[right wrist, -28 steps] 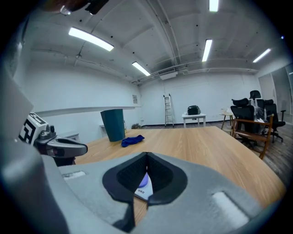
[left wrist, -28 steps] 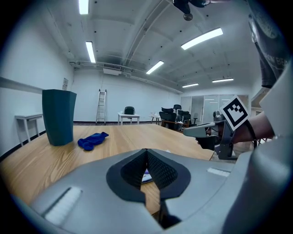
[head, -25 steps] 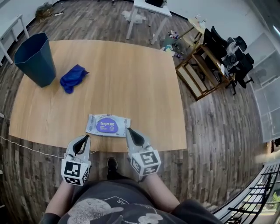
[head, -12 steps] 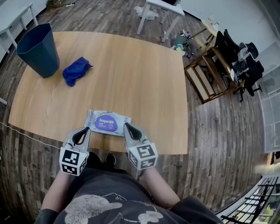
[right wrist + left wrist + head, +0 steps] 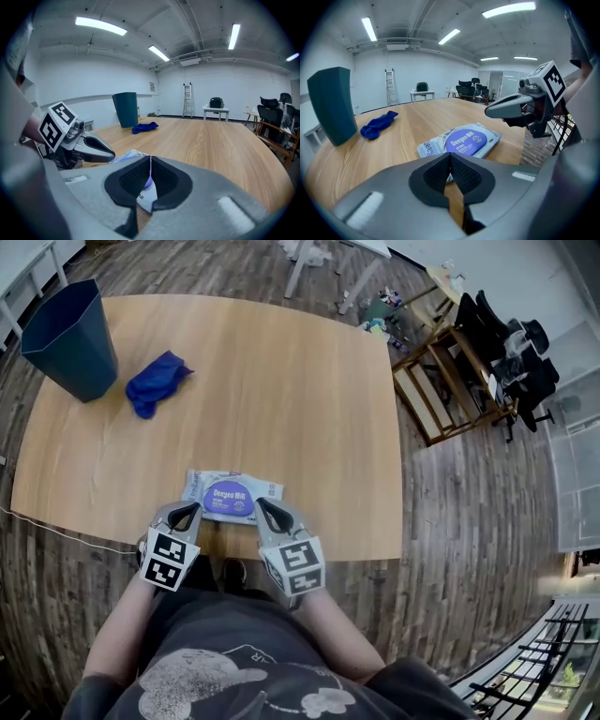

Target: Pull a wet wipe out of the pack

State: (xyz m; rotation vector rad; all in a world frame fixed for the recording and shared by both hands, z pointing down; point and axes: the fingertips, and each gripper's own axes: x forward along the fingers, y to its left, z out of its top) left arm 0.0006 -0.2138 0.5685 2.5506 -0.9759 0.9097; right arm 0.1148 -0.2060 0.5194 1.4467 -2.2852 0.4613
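A flat wet-wipe pack (image 5: 232,494) with a purple oval lid lies near the table's front edge; it also shows in the left gripper view (image 5: 464,140) and partly behind the jaws in the right gripper view (image 5: 136,161). My left gripper (image 5: 195,508) hovers at the pack's near left corner, jaws shut and empty (image 5: 450,157). My right gripper (image 5: 259,503) hovers at the pack's near right side, jaws shut with nothing between them (image 5: 150,161). Neither gripper clearly touches the pack.
A dark teal bin (image 5: 66,338) stands at the table's far left, with a crumpled blue cloth (image 5: 155,382) beside it. The wooden table (image 5: 281,381) ends just under my hands. A wooden rack and black chairs (image 5: 469,362) stand on the floor to the right.
Both grippers have come down and forward from off the table's edge to the near side of the pack. They stayed shut. The pack has not moved.
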